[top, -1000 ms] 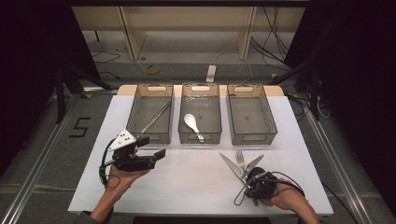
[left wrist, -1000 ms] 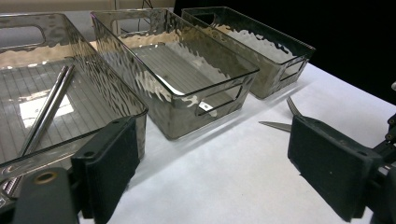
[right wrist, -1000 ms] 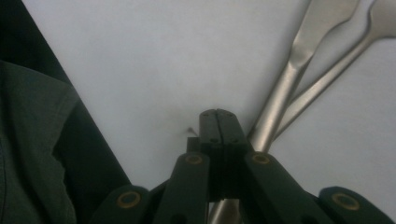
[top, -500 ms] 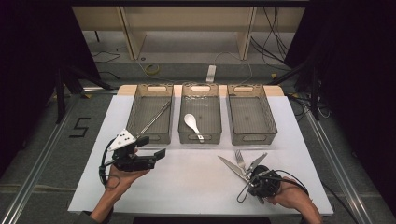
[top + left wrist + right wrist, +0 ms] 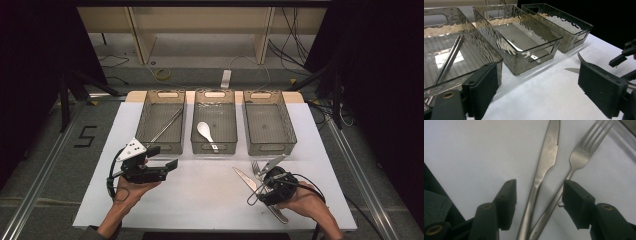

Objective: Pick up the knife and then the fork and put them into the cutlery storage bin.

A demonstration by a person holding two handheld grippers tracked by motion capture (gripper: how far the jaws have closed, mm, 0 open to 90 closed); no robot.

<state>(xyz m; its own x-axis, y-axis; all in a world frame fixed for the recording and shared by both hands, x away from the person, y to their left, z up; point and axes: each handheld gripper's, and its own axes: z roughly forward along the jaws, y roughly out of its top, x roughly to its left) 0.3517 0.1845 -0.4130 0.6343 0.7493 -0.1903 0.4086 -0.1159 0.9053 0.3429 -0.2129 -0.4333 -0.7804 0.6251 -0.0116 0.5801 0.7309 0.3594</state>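
While three clear bins (image 5: 214, 131) stand in a row along the far half of the white table (image 5: 210, 195), the loose cutlery is found at the near right, directly under the right gripper (image 5: 537, 202).

Item one, knife (image 5: 545, 162): laid flat on the table, long axis running from the gripper away toward the far left, serrated blade at the far end, handle passing between the jaws. In the high view the blade (image 5: 245, 178) is seen emerging to the left of the gripper.

Item two, fork (image 5: 580, 157): laid flat just beside the knife, to its right, tines pointed toward the bins, handle converging with the knife's handle near the hand so that a narrow V is formed. The fork's handle is seen close against the right jaw; contact cannot be told.

Right gripper (image 5: 267, 184): jaws have just been opening and are spread, both handles lying between them, neither one pinched. A single-item pickup is judged to require a shift sideways so that only one handle is straddled.

Left gripper (image 5: 162, 164): held in the left hand (image 5: 131, 186) at the near left, well apart from the cutlery, jaws spread, nothing between them.

Bins: chopsticks (image 5: 166, 126) in the left one, a white spoon (image 5: 205, 133) in the middle one. The right hand is much the nearer to knife and fork.
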